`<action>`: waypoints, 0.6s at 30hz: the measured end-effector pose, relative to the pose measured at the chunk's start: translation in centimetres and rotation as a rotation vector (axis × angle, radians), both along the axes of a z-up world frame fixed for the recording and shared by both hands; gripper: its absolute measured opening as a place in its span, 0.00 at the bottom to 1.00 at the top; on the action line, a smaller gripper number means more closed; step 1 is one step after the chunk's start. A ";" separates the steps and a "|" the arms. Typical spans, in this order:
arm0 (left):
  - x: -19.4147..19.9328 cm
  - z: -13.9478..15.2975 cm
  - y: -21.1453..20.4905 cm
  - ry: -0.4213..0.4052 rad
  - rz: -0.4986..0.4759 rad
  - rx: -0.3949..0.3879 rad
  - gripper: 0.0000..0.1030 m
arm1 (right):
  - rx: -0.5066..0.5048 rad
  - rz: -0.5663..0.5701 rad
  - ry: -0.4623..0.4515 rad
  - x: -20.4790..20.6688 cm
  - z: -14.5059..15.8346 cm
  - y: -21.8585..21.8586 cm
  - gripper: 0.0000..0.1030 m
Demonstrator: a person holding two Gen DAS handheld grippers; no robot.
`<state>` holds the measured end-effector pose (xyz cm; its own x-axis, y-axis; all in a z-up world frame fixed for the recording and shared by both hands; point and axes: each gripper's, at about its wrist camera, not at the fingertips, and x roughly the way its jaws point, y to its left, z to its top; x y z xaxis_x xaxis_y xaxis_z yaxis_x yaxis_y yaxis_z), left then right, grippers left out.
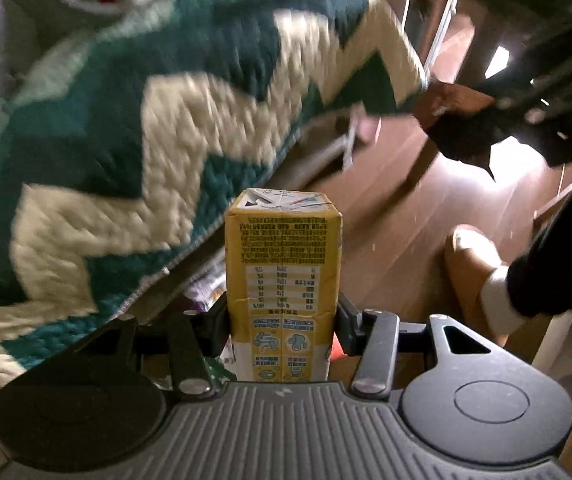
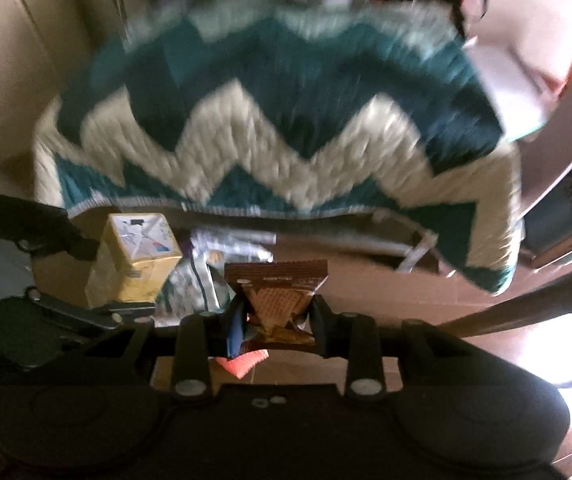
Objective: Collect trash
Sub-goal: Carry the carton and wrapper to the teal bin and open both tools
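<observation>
Your left gripper (image 1: 284, 316), at lower centre of the left wrist view, clamps the yellow drink carton (image 1: 284, 264) upright between both fingers. The zigzag quilt (image 1: 126, 120) fills the upper left; wooden floor (image 1: 405, 208) lies at right.

In the right wrist view, your right gripper (image 2: 276, 320) pinches a brown snack wrapper (image 2: 278, 292) at centre. The carton appears at left, below the quilt.
</observation>
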<state>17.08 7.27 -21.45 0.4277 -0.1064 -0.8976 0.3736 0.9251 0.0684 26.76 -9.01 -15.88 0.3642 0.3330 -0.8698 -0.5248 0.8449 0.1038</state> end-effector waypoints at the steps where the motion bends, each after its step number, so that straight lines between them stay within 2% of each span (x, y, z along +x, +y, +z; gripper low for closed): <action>1: -0.1 1.6 -0.4 -0.018 0.009 -0.001 0.49 | 0.010 -0.003 -0.024 -0.6 1.5 -0.6 0.31; 5: -0.7 7.2 -2.4 -0.097 0.029 -0.010 0.49 | 0.061 -0.019 -0.102 -2.4 6.3 -3.4 0.31; 9: -1.6 12.6 -4.3 -0.169 0.054 -0.050 0.49 | 0.121 -0.051 -0.173 -4.2 11.2 -6.9 0.31; 18: -2.0 23.0 -10.6 -0.332 0.044 -0.095 0.49 | 0.155 -0.110 -0.398 -7.2 20.5 -15.0 0.31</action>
<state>15.09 -3.31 1.59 0.7010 -0.1578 -0.6955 0.3054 0.9477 0.0928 19.55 -23.98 4.64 0.7013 0.3889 -0.5974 -0.4575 0.8883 0.0412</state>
